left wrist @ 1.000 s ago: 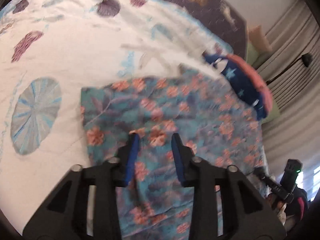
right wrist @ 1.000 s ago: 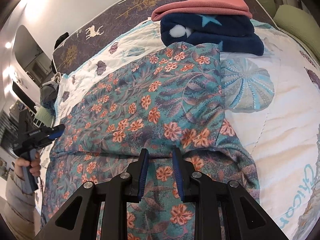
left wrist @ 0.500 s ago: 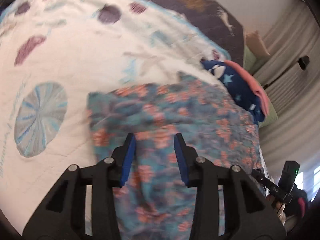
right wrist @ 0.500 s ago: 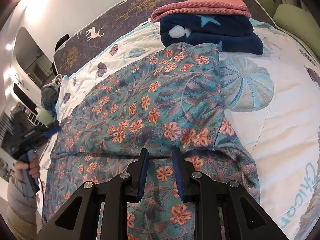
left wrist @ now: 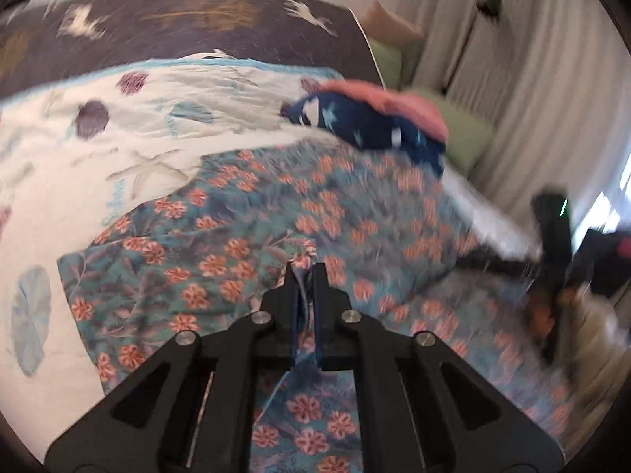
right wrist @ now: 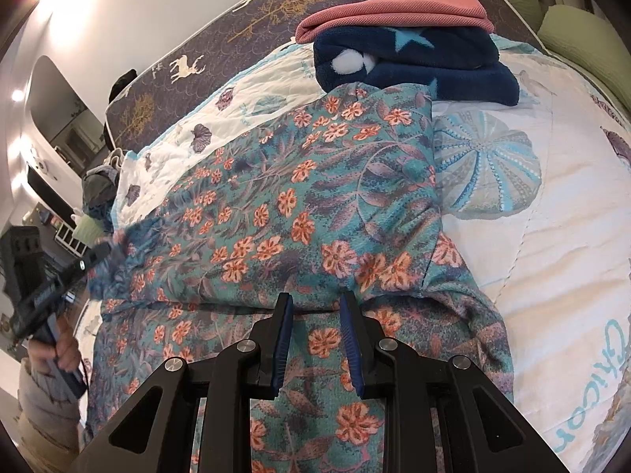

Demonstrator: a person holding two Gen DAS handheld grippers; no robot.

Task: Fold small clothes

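A teal floral garment [left wrist: 236,244] lies spread on the bed. My left gripper [left wrist: 304,272] is closing its jaws on a bunched fold of it, and the pads pinch the cloth, raised a little off the bed. In the right wrist view the garment [right wrist: 295,197] runs from the near edge up to the folded stack. My right gripper [right wrist: 315,303] hovers low over its near part, at a fold line. Its fingers stand apart with flat cloth under them and nothing pinched. At the left edge of that view a hand holds the left gripper [right wrist: 59,276], blurred, with cloth at its tip.
A folded navy star blanket [right wrist: 414,59] with a pink cloth [right wrist: 394,8] on top sits at the garment's far end. The white shell-print quilt [right wrist: 552,236] covers the bed. Green pillows [right wrist: 583,39] and curtains [left wrist: 512,79] are beyond, with a dark patterned mattress edge [right wrist: 256,19] behind.
My left gripper's jaws have closed on a fold of the floral garment, and it has rolled and swung across with the cloth lifted. The right gripper has kept still.
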